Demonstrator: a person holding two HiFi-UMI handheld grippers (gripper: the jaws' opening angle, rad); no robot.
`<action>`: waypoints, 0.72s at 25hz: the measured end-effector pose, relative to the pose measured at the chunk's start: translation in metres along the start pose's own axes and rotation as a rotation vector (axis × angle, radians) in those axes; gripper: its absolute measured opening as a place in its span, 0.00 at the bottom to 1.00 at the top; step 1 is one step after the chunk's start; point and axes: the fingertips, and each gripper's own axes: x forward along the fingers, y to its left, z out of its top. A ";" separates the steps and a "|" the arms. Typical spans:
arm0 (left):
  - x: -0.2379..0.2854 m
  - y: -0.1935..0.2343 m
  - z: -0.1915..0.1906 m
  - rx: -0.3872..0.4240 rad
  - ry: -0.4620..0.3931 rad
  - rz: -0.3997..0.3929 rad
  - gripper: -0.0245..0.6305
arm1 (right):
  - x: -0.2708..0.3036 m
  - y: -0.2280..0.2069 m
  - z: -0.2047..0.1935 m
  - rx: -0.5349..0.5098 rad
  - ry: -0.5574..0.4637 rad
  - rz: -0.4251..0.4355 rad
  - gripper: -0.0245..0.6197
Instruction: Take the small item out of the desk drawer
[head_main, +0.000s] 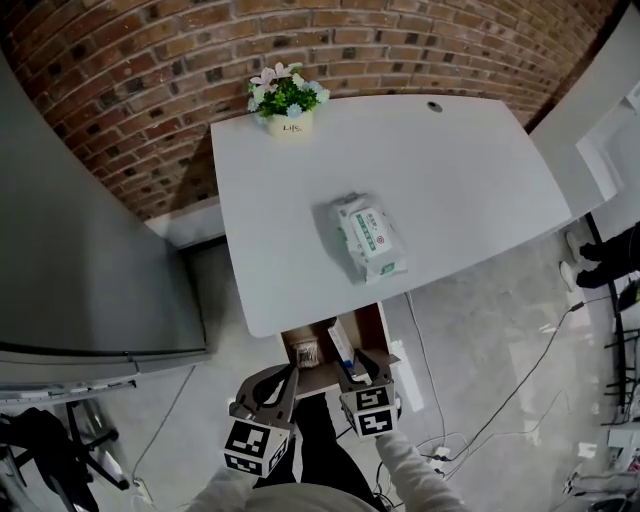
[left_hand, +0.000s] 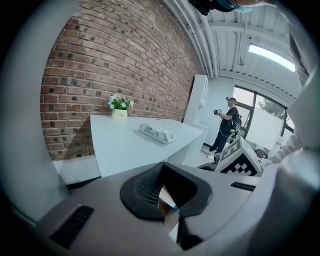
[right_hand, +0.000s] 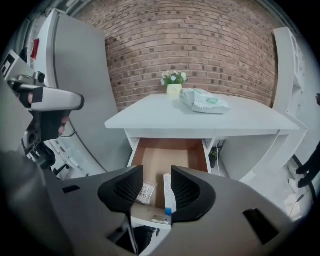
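Observation:
The desk drawer (head_main: 377, 328) stands pulled out under the white desk's (head_main: 450, 170) front edge. Its brown floor (right_hand: 167, 152) shows in the right gripper view. Inside lie a small clear packet (head_main: 305, 352) (right_hand: 146, 193) and a long white box with a blue end (head_main: 341, 345) (right_hand: 167, 192). My right gripper (head_main: 363, 372) (right_hand: 157, 172) hovers over the drawer's front, open, with nothing between its pads. To its left my left gripper (head_main: 292, 372) (left_hand: 162, 167) hangs at the drawer's front left corner, its fingertips together and holding nothing.
A pack of wipes (head_main: 370, 238) lies on the desk, and a flower pot (head_main: 288, 100) stands at its far edge by the brick wall. A grey cabinet (head_main: 90, 250) flanks the desk's left. Cables (head_main: 450, 440) trail on the floor at right. A person (left_hand: 227, 127) stands far off.

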 end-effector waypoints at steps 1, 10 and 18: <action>0.002 0.001 -0.001 -0.004 0.004 0.004 0.06 | 0.006 -0.001 -0.003 -0.005 0.015 0.004 0.34; 0.019 0.006 -0.009 -0.045 0.037 0.036 0.06 | 0.054 -0.011 -0.030 -0.067 0.151 0.029 0.35; 0.026 0.018 -0.024 -0.086 0.070 0.073 0.06 | 0.091 -0.021 -0.049 -0.061 0.253 0.049 0.35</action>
